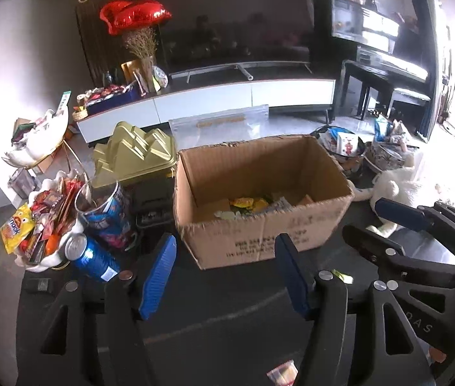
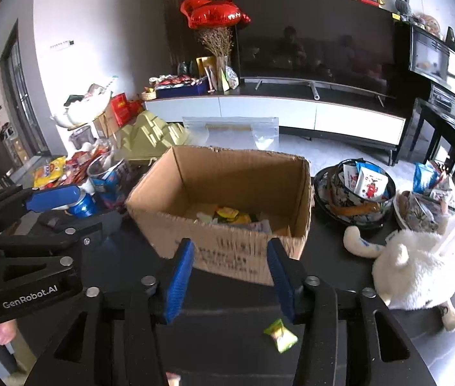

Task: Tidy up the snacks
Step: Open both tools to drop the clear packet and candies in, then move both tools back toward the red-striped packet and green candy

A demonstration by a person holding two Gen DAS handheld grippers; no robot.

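Observation:
An open cardboard box stands on the dark table, with several yellow and green snack packets on its bottom. My left gripper is just in front of the box's near wall, jaws open and nothing between the blue pads. My right gripper faces the same wall, open and empty too. A small green-yellow wrapped candy lies on the table under the right gripper's fingers, untouched. Each gripper also shows in the other's view, the right gripper and the left gripper.
A white dish heaped with snack packets, a blue can, a tall snack tube and a gold tin crowd the left. Patterned bowls of packets and a white plush toy sit right. A clear zip bag stands behind the box.

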